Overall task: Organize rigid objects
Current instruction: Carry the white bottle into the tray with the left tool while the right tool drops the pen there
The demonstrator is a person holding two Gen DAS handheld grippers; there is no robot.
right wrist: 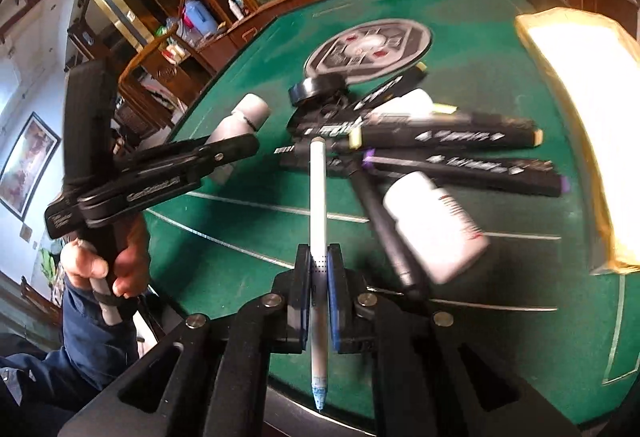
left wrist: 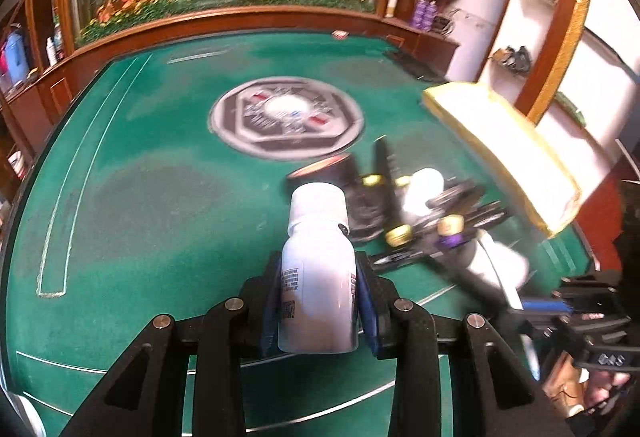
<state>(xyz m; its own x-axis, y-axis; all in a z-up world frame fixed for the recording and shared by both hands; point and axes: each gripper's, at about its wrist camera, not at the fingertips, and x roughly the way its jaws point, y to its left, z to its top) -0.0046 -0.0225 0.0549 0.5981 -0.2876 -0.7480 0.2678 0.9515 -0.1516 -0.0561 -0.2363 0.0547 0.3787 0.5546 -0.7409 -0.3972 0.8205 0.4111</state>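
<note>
- While both grippers carry something, the step in hand looks like lifting picked items away from the pile on the green table (left wrist: 140, 177).
- The left gripper (left wrist: 318, 297) is clamped on a white pill bottle (left wrist: 318, 269), pads pressing its sides, cap pointing away from the camera; the bottle appears clear of the felt.
- The right gripper (right wrist: 319, 277) is closed on a thin white pen (right wrist: 319, 205), held about midway, its blue tip toward the camera and its far end over the pile.
- Still heaped near the table's middle are several black markers (right wrist: 452, 135), a second white bottle (right wrist: 436, 225) lying on its side against them, and a black round lid or tape roll (right wrist: 320, 87) next to the grey centre plate (right wrist: 372, 49).
- A shallow yellow-rimmed tray (right wrist: 580, 109) sits at the right of the pile, seemingly with nothing in it yet; it is probably the destination.
- The next move, I judge, calls for carrying bottle and pen over the tray's rim without the two tools crossing, then releasing low enough that the bottle does not roll.
</note>
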